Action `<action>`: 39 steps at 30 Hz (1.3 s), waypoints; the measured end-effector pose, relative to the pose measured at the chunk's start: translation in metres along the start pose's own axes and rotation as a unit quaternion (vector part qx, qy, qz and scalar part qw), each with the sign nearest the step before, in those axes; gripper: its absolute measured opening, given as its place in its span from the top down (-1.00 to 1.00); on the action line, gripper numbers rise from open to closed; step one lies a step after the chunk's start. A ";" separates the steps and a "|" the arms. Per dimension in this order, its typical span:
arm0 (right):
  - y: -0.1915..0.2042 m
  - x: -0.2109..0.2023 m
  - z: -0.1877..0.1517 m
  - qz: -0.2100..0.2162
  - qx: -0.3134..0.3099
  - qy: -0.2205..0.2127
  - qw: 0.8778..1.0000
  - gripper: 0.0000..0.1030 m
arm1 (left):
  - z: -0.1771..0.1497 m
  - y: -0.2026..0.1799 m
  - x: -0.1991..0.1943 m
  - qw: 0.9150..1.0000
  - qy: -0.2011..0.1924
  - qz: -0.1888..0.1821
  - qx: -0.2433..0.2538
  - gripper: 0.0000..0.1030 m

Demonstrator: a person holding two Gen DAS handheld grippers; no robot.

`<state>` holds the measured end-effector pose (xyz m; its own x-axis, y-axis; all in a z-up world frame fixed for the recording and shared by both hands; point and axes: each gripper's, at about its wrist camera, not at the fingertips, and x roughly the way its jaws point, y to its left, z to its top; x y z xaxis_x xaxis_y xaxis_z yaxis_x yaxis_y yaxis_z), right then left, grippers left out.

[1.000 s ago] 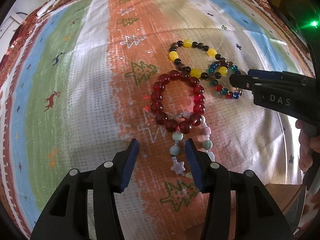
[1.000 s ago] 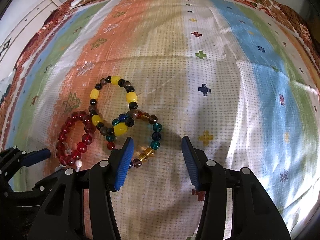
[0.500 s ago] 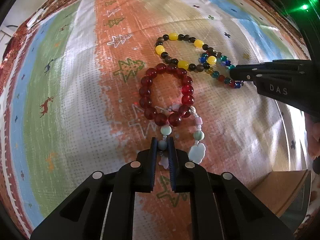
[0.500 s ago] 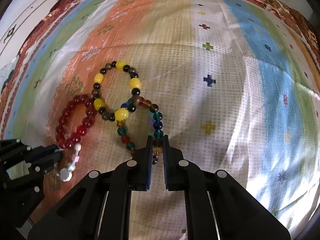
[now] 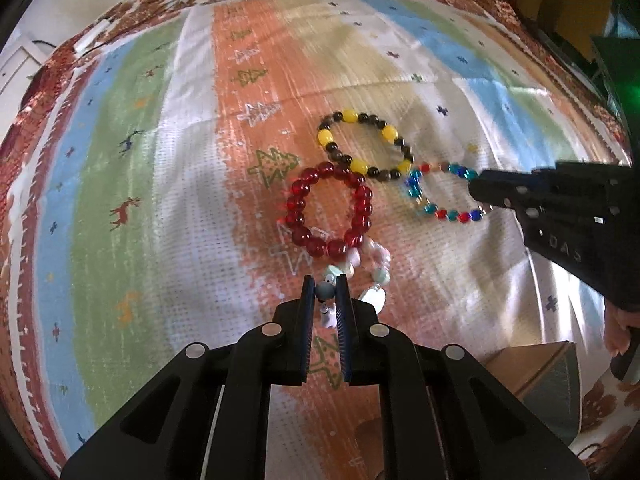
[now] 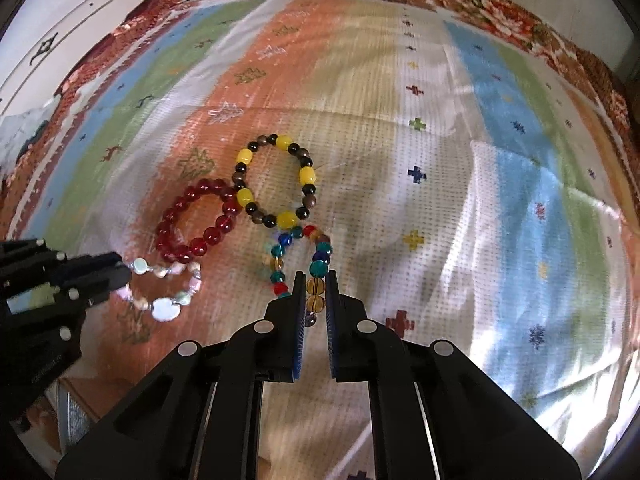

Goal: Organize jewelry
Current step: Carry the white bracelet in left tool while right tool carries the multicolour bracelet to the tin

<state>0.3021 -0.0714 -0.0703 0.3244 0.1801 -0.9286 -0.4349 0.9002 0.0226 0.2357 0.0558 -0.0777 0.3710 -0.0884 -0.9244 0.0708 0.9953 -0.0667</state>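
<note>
Four bead bracelets lie on a striped cloth. My left gripper (image 5: 325,285) is shut on the pale pastel bracelet (image 5: 374,266), which also shows in the right wrist view (image 6: 162,298). My right gripper (image 6: 316,280) is shut on the multicolour glass bracelet (image 6: 320,256), seen at the right in the left wrist view (image 5: 438,200). The red bracelet (image 5: 330,210) and the yellow-and-black bracelet (image 5: 366,146) lie flat between them, touching each other. They also show in the right wrist view, red (image 6: 196,220) and yellow-and-black (image 6: 276,180).
The striped cloth (image 5: 140,200) with small tree and deer motifs covers the surface. A brown box (image 5: 536,376) sits at the near right edge, also seen low left in the right wrist view (image 6: 76,400). A white cabinet (image 6: 60,32) stands beyond the cloth.
Both grippers closed from open onto their bracelets. The pastel and multicolour bracelets have since been pulled apart from the red and yellow-and-black ones.
</note>
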 end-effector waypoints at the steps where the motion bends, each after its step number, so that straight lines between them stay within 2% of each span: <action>1: 0.000 -0.002 -0.001 0.004 -0.001 0.000 1.000 0.80 | 0.001 0.002 -0.005 1.000 -0.008 0.002 -0.004 0.80; 7: 0.006 -0.019 -0.006 0.013 -0.008 -0.012 1.000 0.80 | 0.003 0.009 -0.023 0.999 -0.031 -0.001 -0.025 0.80; 13: 0.015 -0.040 -0.013 0.007 -0.027 -0.038 0.999 0.80 | 0.002 0.005 -0.034 0.999 -0.044 0.000 -0.026 0.80; 24: 0.019 -0.067 -0.020 0.027 -0.025 -0.061 0.997 0.80 | -0.002 -0.002 -0.052 0.997 -0.066 0.005 -0.026 0.80; 31: 0.025 -0.090 -0.025 0.044 -0.022 -0.082 0.995 0.80 | -0.004 -0.008 -0.074 0.994 -0.104 0.007 -0.032 0.81; 39: 0.029 -0.101 -0.032 0.053 -0.030 -0.093 0.994 0.80 | -0.007 -0.016 -0.078 0.994 -0.108 0.008 -0.032 0.81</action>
<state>0.2297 -0.0764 0.0120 0.4206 0.3477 -0.8380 -0.5219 0.8482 0.0900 0.1988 0.0470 -0.0071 0.5620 -0.0715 -0.8240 0.0072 0.9966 -0.0815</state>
